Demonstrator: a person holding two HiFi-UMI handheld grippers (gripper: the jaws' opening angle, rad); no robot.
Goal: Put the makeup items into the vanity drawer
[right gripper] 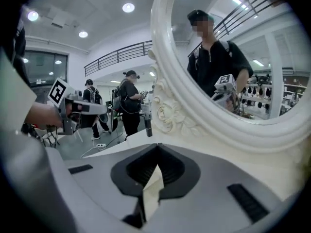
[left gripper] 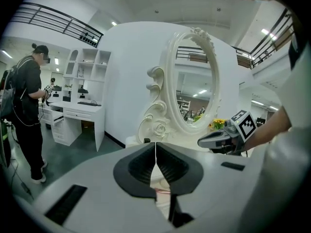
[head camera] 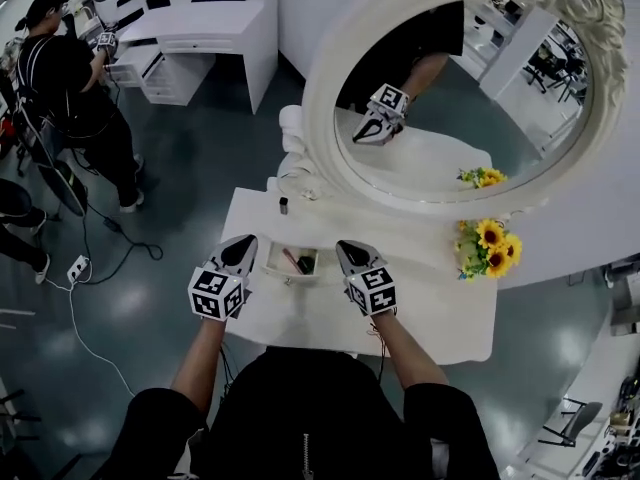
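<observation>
Two grey handheld grippers w/ black-and-white marker cubes hover over a white vanity table point(head camera: 430, 313), as seen from my head cam. My landmark is a small white rectangular open drawer point(head camera: 271, 259) in the middle of the tabletop.

Just left of the drawer sits the left gripper point(head camera: 241, 247), and just right of it the right gripper point(head camera: 349, 252). Both tips point away from me, and neither touches the drawer.

In the left gripper view, the black ribbed jaws meet in a thin line w/ nothing btwn them. In the right gripper view, the jaws are pressed together too, and empty.

Inside the drawer lie the makeup items: a slim pink-red stick point(head camera: 289, 259) and, beside it, a small dark item point(head camera: 305, 264). Both are too small to identify further.

Behind the drawer, slightly left, a small dark upright bottle point(head camera: 283, 205) stands on the table, apart from the drawer. Further behind rises a big oval mirror in an ornate white carved frame point(head camera: 320, 98), reflecting one gripper and an arm.

Right of the drawer, near the frame's base, is a bunch of yellow sunflowers point(head camera: 488, 246). Far left of the drawer, off the table, a person in black clothes and cap point(head camera: 62, 73) stands at a white desk.
</observation>
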